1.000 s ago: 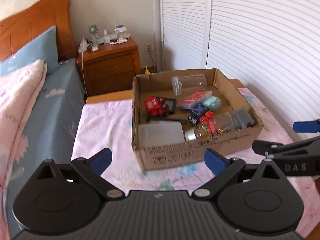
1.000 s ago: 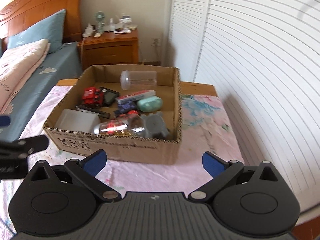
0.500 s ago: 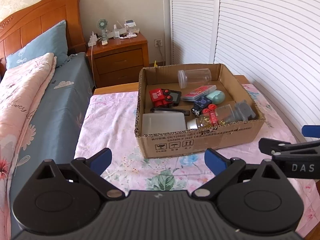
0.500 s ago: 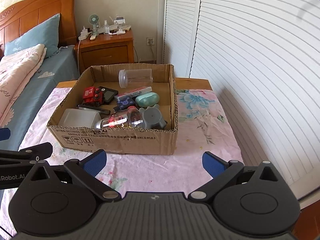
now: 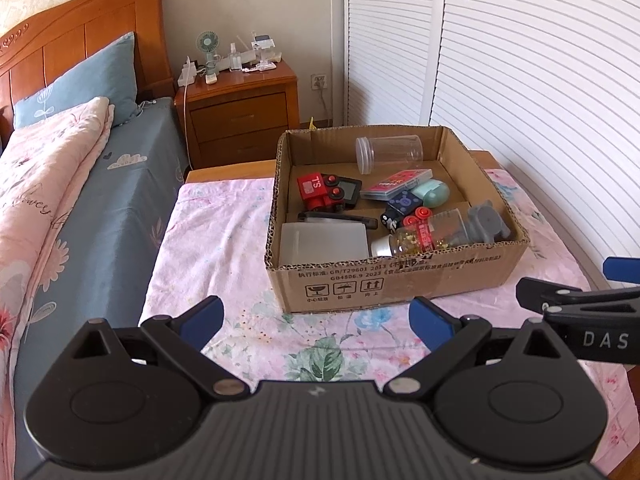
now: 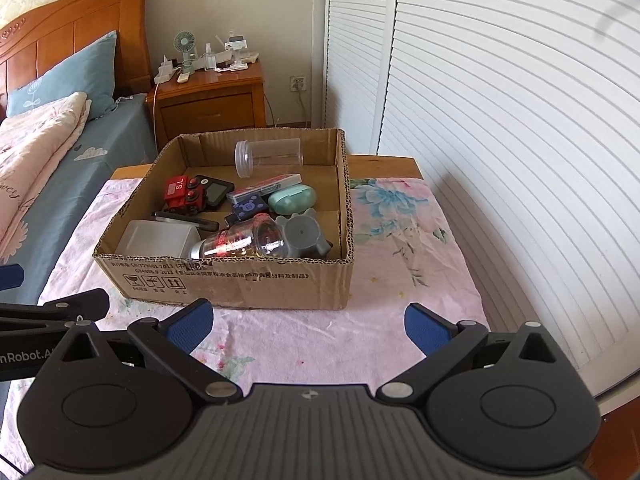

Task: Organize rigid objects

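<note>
An open cardboard box [image 5: 400, 280] [image 6: 240, 280] stands on a table with a pink floral cloth. Inside lie a clear jar [image 5: 390, 153] [image 6: 269, 157], a red toy train [image 5: 320, 194] [image 6: 185, 195], a white plastic container [image 5: 323, 243] [image 6: 158, 238], a bottle with a red label [image 5: 424, 236] [image 6: 240, 242], a grey piece [image 5: 486, 224] [image 6: 302, 234], a mint case [image 5: 434, 193] [image 6: 292, 199] and a card box [image 5: 396, 184]. My left gripper [image 5: 316, 320] is open and empty, in front of the box. My right gripper [image 6: 306, 324] is open and empty, also in front of the box.
A bed with a blue sheet [image 5: 100, 200] and pink quilt [image 5: 36, 184] lies left of the table. A wooden nightstand [image 5: 240, 108] with small items stands behind. White louvred doors [image 5: 520, 80] run along the right. The cloth [image 6: 400, 240] right of the box is bare.
Both grippers have pulled back and up from the box, so the box looks smaller and farther. Both stay open and empty. The box contents have not moved.
</note>
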